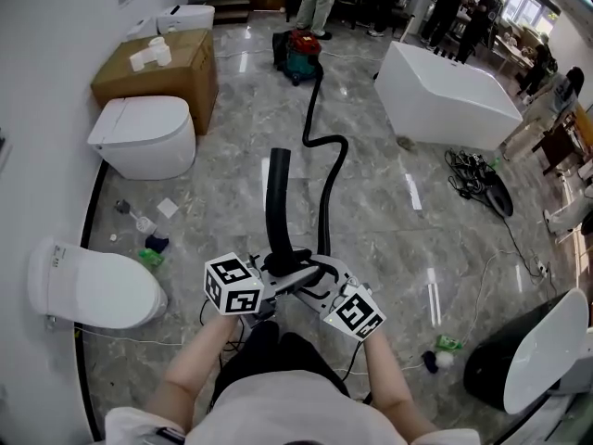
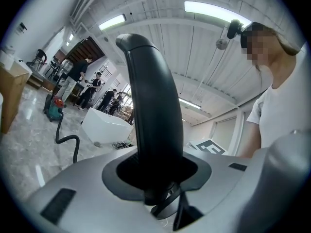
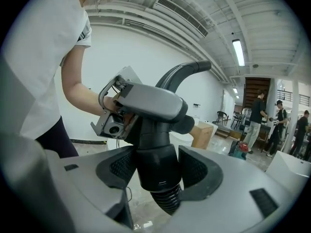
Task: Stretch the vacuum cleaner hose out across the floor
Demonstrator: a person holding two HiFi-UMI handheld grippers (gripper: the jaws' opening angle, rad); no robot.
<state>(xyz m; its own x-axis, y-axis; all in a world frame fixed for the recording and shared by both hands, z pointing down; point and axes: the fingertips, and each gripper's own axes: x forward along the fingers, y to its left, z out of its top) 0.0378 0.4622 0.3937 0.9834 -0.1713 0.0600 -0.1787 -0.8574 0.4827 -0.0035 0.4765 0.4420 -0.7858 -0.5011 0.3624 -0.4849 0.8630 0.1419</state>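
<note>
A red and green vacuum cleaner (image 1: 297, 52) stands far back on the grey floor. Its black hose (image 1: 321, 146) snakes toward me and ends in a curved black handle tube (image 1: 276, 197) raised in front of me. My left gripper (image 1: 278, 267) is shut on that tube (image 2: 153, 110), which fills the gap between its jaws (image 2: 155, 176). Just to the right, my right gripper (image 1: 317, 274) is shut on the hose's smooth black cuff (image 3: 155, 166). Ribbed hose (image 3: 167, 200) hangs below the cuff. The left gripper's body (image 3: 146, 101) shows right behind it.
Two white toilets (image 1: 144, 135) (image 1: 88, 287) and a cardboard box (image 1: 165, 63) line the left wall. A white bathtub (image 1: 454, 95) sits back right, with a cable pile (image 1: 477, 176) beside it. A dark toilet (image 1: 528, 355) is at the right. Litter (image 1: 153, 248) lies left. People stand at the back.
</note>
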